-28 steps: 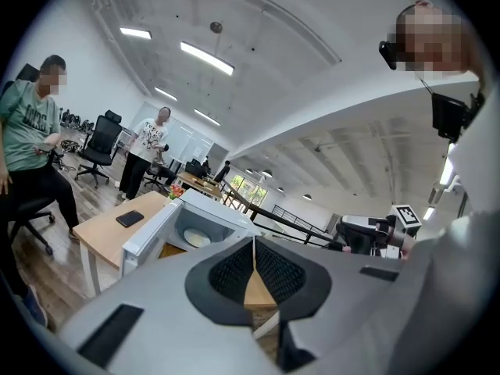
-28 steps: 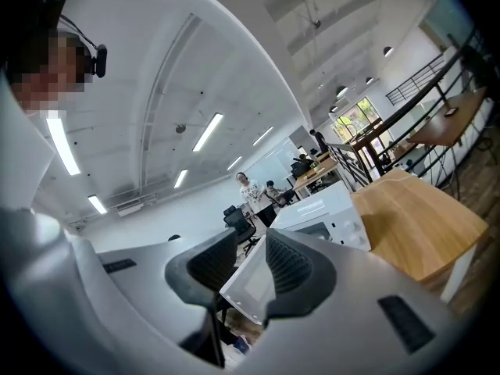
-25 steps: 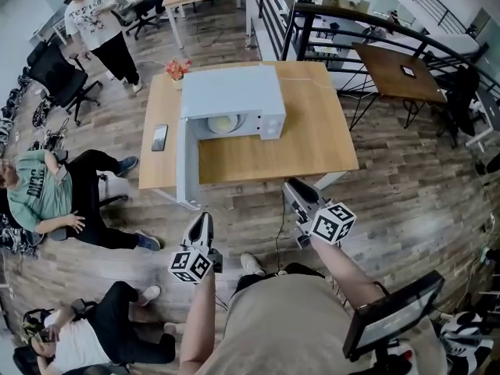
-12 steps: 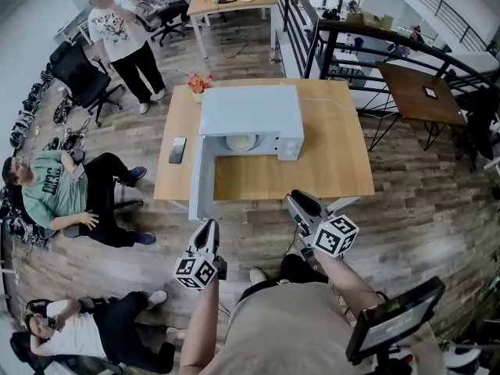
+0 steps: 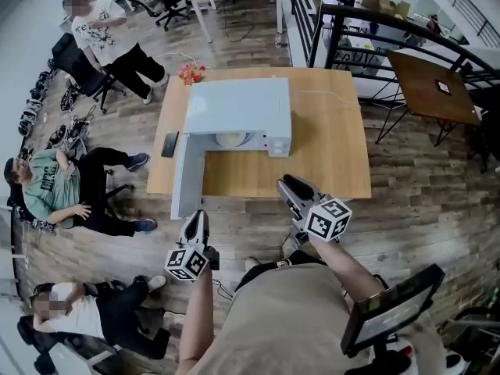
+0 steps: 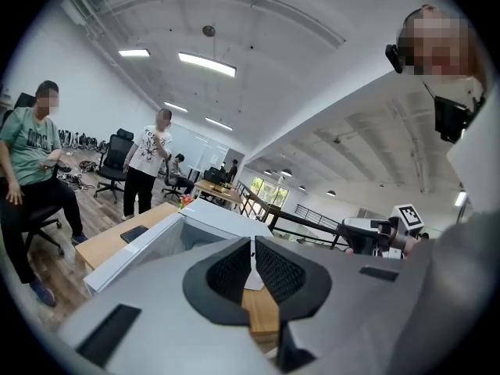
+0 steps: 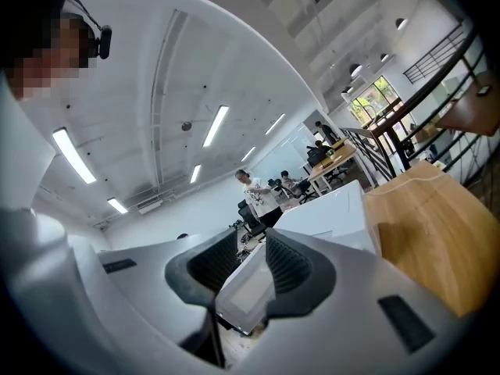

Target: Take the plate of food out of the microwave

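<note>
A white microwave (image 5: pixel 238 104) stands on the wooden table (image 5: pixel 328 147), its door (image 5: pixel 187 174) swung wide open toward me. Inside it lies the pale plate of food (image 5: pixel 232 139). My left gripper (image 5: pixel 197 216) hangs off the table's front, near the door's free end, its jaws shut with nothing in them (image 6: pixel 251 244). My right gripper (image 5: pixel 285 182) hovers at the table's front edge, right of the door. Its jaws stand a little apart and empty (image 7: pixel 251 241), and the door (image 7: pixel 248 287) shows beyond the gap. Both are well short of the plate.
A dark phone (image 5: pixel 169 143) lies on the table left of the microwave, and flowers (image 5: pixel 190 73) stand behind it. Two people sit on the floor side at left (image 5: pixel 55 190), another stands at the back (image 5: pixel 101 37). A black railing (image 5: pixel 375 22) and a brown table (image 5: pixel 433 84) are right.
Both grippers have moved forward toward the table. The right one now overlaps the table's front edge, and the left one is closer to the door's end. The jaws look unchanged.
</note>
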Motion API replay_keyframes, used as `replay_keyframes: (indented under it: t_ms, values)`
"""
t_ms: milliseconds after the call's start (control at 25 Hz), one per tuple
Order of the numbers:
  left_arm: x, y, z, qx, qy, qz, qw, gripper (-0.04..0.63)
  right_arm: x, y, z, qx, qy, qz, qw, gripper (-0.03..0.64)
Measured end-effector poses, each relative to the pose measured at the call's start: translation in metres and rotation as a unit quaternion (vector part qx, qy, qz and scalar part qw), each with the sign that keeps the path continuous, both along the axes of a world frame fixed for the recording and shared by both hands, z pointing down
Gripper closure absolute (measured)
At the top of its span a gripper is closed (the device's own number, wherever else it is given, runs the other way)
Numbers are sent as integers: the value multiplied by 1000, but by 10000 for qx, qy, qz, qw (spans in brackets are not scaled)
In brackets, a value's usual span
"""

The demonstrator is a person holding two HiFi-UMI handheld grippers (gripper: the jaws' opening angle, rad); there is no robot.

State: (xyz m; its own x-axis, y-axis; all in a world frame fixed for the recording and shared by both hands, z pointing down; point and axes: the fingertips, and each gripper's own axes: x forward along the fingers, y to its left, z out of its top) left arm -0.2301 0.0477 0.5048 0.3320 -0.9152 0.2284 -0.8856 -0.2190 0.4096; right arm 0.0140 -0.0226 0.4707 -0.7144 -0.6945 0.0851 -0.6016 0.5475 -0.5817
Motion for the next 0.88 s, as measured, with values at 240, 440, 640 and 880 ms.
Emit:
replay_keyframes:
  t_ms: [240, 440, 640, 880]
  values:
    - [27, -21, -1, 37, -49, -246, 9997, 589, 18, -29, 14, -60, 87, -157, 9998, 515]
    - [40, -16, 2, -68, -154, -343, 9993, 589, 20, -36, 31, -272, 10, -278, 9992, 515]
    - [33, -29, 0, -30, -196, -377, 9991, 589, 5, -52, 42, -476, -90, -332, 9983, 514]
    - [18, -57, 14, -187, -90, -301, 9993, 589, -25, -78, 60, -807, -101, -226, 9964, 514]
